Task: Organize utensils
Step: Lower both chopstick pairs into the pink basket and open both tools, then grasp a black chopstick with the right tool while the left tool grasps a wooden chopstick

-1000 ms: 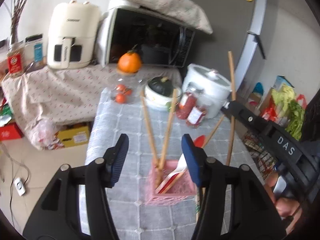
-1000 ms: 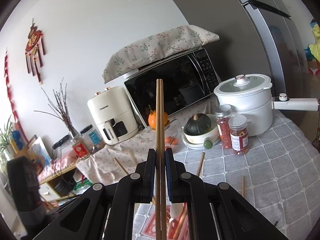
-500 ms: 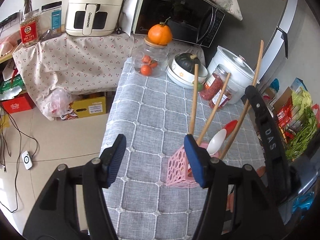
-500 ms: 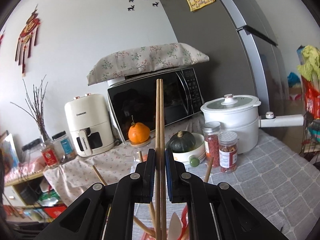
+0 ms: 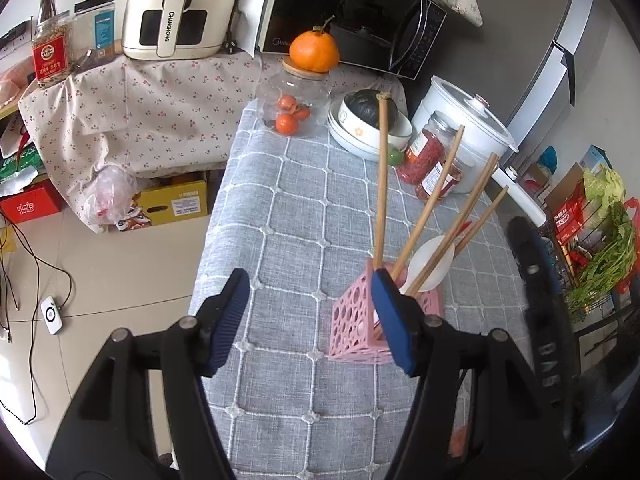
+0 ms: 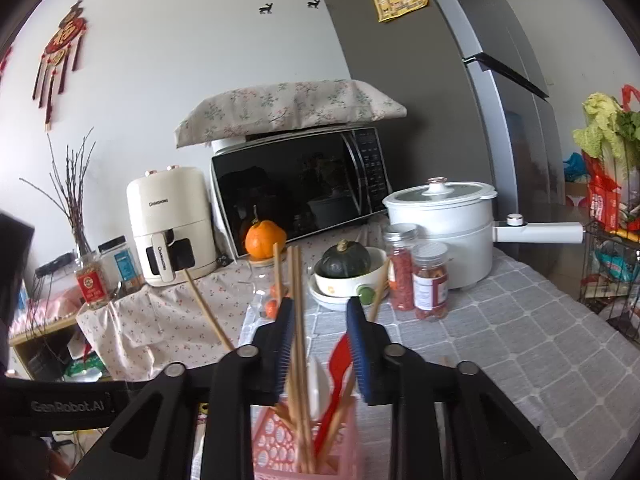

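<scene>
A pink perforated holder (image 5: 354, 326) stands on the grey checked tablecloth (image 5: 304, 216). It holds several wooden chopsticks (image 5: 382, 184), a white spoon (image 5: 430, 262) and a red spoon (image 6: 338, 376). My left gripper (image 5: 310, 316) is open and empty, just left of the holder, its right finger in front of it. My right gripper (image 6: 320, 346) is open directly above the holder (image 6: 280, 448). A pair of chopsticks (image 6: 296, 320) stands loose between its fingers, lower ends in the holder.
At the table's far end stand a glass jar of tomatoes (image 5: 294, 106) with an orange on its lid, a bowl with a green squash (image 5: 368, 118), two spice jars (image 5: 430, 160) and a white electric pot (image 5: 466, 128). Microwave (image 6: 304, 188) and air fryer (image 6: 170, 224) sit behind.
My right gripper opened and let go of the chopstick pair, which dropped into the pink holder. My left gripper drew back to the left of the holder.
</scene>
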Demonstrator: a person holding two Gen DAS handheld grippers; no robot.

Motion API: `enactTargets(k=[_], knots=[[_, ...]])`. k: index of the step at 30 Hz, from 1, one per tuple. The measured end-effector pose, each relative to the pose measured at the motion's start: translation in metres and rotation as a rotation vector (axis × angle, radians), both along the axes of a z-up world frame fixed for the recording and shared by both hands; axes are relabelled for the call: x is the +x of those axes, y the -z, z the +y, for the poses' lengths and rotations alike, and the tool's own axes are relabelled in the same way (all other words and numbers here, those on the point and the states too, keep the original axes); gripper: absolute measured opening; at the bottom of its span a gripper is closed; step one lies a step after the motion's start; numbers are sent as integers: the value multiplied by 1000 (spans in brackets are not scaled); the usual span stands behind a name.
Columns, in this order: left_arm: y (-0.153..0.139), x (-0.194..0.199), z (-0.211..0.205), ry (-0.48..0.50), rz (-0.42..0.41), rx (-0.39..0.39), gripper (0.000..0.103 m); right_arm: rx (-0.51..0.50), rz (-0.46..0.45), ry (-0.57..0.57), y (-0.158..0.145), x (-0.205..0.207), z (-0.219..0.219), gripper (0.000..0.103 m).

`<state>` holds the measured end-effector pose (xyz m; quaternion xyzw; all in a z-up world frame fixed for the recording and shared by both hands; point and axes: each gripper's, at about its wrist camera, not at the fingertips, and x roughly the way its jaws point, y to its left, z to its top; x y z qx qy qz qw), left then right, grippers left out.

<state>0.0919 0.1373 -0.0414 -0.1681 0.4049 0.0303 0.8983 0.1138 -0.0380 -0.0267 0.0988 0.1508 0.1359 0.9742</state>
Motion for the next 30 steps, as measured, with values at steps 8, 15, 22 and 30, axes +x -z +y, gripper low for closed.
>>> enactTargets(k=[8,15,22,30], knots=[[7,-5,-28,82,44,32,83,-34,109,40,-25,7,-68,75],[21,-13,-59,151,102,80,85,-76,290,81,-19,12,-121,83],[42,-9,-84,188,174,121,89,-54,517,82,20,25,-155,84],[57,-6,-116,256,222,152,89,-78,805,85,67,43,-176,84]])
